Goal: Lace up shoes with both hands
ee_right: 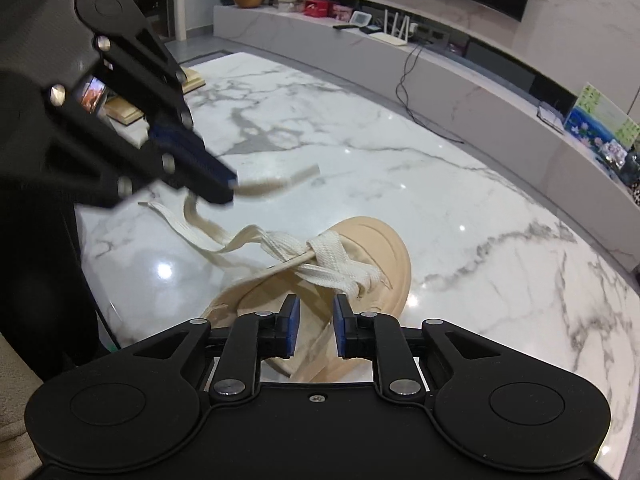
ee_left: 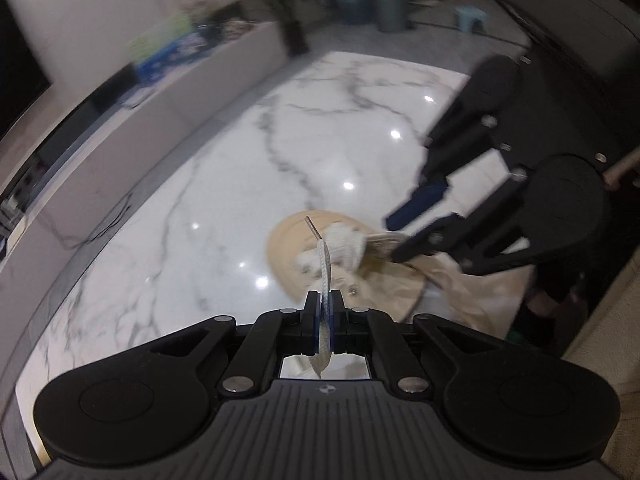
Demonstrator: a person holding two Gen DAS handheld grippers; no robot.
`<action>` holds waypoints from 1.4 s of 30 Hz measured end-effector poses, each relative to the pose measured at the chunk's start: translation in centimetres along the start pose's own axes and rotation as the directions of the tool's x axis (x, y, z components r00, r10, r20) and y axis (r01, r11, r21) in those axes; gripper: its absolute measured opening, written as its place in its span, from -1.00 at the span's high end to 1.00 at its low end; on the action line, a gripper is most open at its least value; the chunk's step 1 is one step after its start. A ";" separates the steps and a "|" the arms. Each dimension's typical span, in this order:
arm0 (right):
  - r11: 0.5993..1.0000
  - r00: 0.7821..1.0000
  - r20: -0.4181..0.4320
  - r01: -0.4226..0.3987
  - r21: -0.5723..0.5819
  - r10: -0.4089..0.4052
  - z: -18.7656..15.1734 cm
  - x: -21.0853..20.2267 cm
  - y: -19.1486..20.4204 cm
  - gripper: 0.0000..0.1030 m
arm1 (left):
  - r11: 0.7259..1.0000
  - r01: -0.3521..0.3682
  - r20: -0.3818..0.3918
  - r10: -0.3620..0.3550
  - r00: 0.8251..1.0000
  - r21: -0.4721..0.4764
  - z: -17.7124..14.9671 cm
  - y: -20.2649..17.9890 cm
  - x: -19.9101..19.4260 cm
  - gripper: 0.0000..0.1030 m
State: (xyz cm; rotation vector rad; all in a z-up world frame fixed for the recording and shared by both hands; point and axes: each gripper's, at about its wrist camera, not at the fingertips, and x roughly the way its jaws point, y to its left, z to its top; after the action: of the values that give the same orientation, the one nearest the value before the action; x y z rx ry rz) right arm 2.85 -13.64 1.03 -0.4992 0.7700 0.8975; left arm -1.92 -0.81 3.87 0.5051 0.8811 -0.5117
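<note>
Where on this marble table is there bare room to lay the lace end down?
Bare marble table lies beyond the shoe's toe, toward the far edge, and to its right. It is crowded at the near left: loose laces, left claw, books.

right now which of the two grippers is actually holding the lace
The left gripper: its blue pads are shut on the lace. The right gripper stands open over the shoe, pinching nothing.

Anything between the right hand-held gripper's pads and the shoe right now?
Nothing: right hand-held gripper stands open above the shoe, gap empty, in the right wrist view.
</note>
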 end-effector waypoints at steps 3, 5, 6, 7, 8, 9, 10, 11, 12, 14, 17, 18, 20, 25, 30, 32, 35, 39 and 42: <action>1.000 1.000 -0.003 0.002 0.014 -0.002 -0.3 0.0 -0.5 0.68 | 0.999 0.039 -0.020 -0.038 0.999 0.029 0.5 -0.7 0.5 0.94; 1.000 1.000 -0.005 -0.005 0.024 0.005 -0.6 0.1 -0.8 0.68 | 0.997 0.056 -0.053 -0.054 0.997 0.051 0.7 -1.2 1.2 0.94; 0.999 1.000 -0.005 -0.011 0.031 0.011 -0.6 0.2 -0.9 0.71 | 0.995 0.068 -0.074 -0.063 0.995 0.067 0.7 -1.6 1.6 0.94; 0.999 1.000 -0.004 -0.015 0.038 0.016 -0.6 0.3 -1.0 0.89 | 0.995 0.071 -0.083 -0.065 0.994 0.074 0.8 -1.7 1.7 0.94; 0.999 1.000 -0.004 -0.020 0.046 0.020 -0.6 0.3 -1.1 0.90 | 0.993 0.077 -0.100 -0.069 0.993 0.085 0.9 -1.9 2.0 0.94; 0.998 1.000 -0.003 -0.024 0.052 0.024 -0.7 0.3 -1.3 0.90 | 0.992 0.083 -0.117 -0.072 0.990 0.091 1.0 -2.0 2.3 0.94; 0.998 1.000 -0.005 -0.025 0.059 0.026 -0.7 0.3 -1.5 0.91 | 0.992 0.085 -0.124 -0.073 0.990 0.093 1.1 -2.0 2.5 0.94; 0.997 1.000 -0.006 -0.027 0.065 0.027 -0.7 0.3 -1.6 0.91 | 0.991 0.086 -0.134 -0.072 0.988 0.099 1.3 -2.1 2.8 0.94; 0.997 1.000 -0.006 -0.027 0.068 0.027 -0.8 0.3 -1.7 0.92 | 0.991 0.087 -0.141 -0.072 0.987 0.103 1.4 -2.1 3.1 0.94; 0.996 1.000 -0.010 -0.024 0.082 0.025 -0.9 0.3 -2.0 0.93 | 0.989 0.098 -0.157 -0.080 0.984 0.110 1.7 -2.2 3.4 0.94; 0.996 1.000 -0.015 -0.017 0.091 0.019 -1.1 0.4 -2.1 0.93 | 0.984 0.121 -0.189 -0.096 0.977 0.130 2.1 -2.5 4.2 0.94; 0.995 1.000 -0.015 -0.018 0.096 0.019 -1.2 0.4 -2.2 0.93 | 0.983 0.126 -0.196 -0.098 0.976 0.134 2.1 -2.5 4.3 0.94; 0.994 1.000 -0.015 -0.019 0.106 0.021 -1.4 0.5 -2.5 0.93 | 0.981 0.136 -0.211 -0.104 0.972 0.142 2.3 -2.4 4.6 0.94; 0.993 1.000 -0.005 -0.030 0.113 0.031 -1.6 0.6 -2.7 0.93 | 0.972 0.150 -0.261 -0.099 0.960 0.183 2.7 -2.5 5.1 0.94; 0.992 0.999 0.004 -0.038 0.120 0.038 -1.8 0.6 -2.9 0.93 | 0.967 0.146 -0.271 -0.086 0.959 0.210 3.1 -2.8 5.3 0.94; 0.992 0.999 0.006 -0.041 0.120 0.041 -1.9 0.6 -3.0 0.93 | 0.964 0.142 -0.263 -0.080 0.961 0.225 3.3 -3.0 5.0 0.94; 0.991 0.999 0.009 -0.049 0.124 0.048 -2.0 0.6 -3.2 0.93 | 0.963 0.139 -0.259 -0.077 0.963 0.230 3.5 -3.0 4.9 0.94; 0.991 0.999 0.011 -0.051 0.125 0.050 -2.1 0.6 -3.2 0.93 | 0.962 0.136 -0.252 -0.075 0.965 0.236 3.8 -3.0 4.5 0.94; 0.991 0.999 0.012 -0.051 0.125 0.050 -2.1 0.5 -3.3 0.93 | 0.961 0.136 -0.246 -0.076 0.966 0.239 3.9 -3.1 4.4 0.94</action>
State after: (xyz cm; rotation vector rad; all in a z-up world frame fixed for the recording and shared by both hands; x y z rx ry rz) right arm 4.99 -16.55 -0.45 -0.3658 0.8285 0.8919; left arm 0.85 -6.48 1.79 0.7674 1.0800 -0.6787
